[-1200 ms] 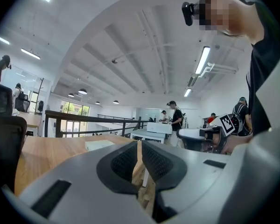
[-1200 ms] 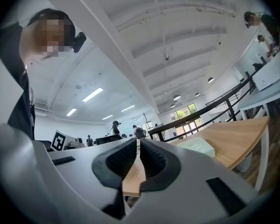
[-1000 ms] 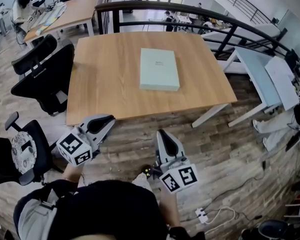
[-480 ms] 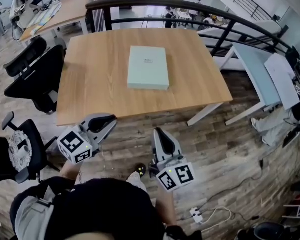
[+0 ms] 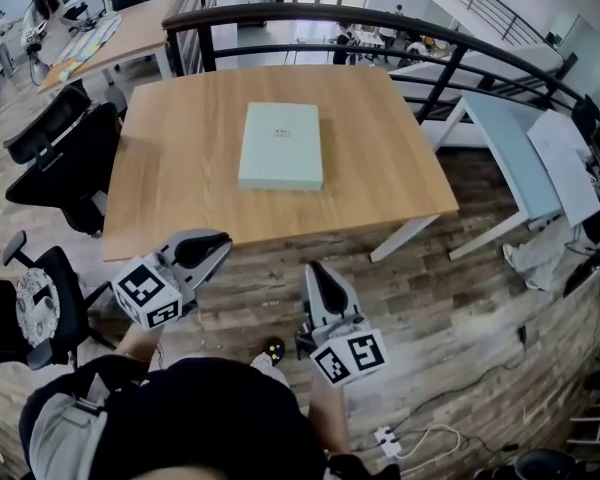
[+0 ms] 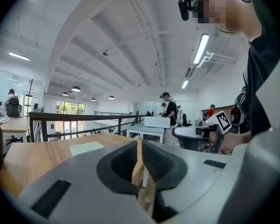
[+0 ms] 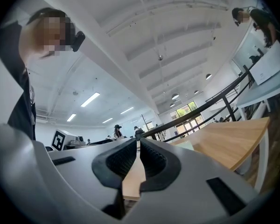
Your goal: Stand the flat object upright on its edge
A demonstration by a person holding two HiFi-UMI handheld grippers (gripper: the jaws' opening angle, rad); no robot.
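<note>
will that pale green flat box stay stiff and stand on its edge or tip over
The pale green box has crisp straight edges, so it probably stays stiff. It looks thin, so upright it may topple. On the smooth wooden table it might slide.

R gripper point(image 7: 137, 146) jaws closed, empty; table point(image 7: 228, 141) ahead.
</note>
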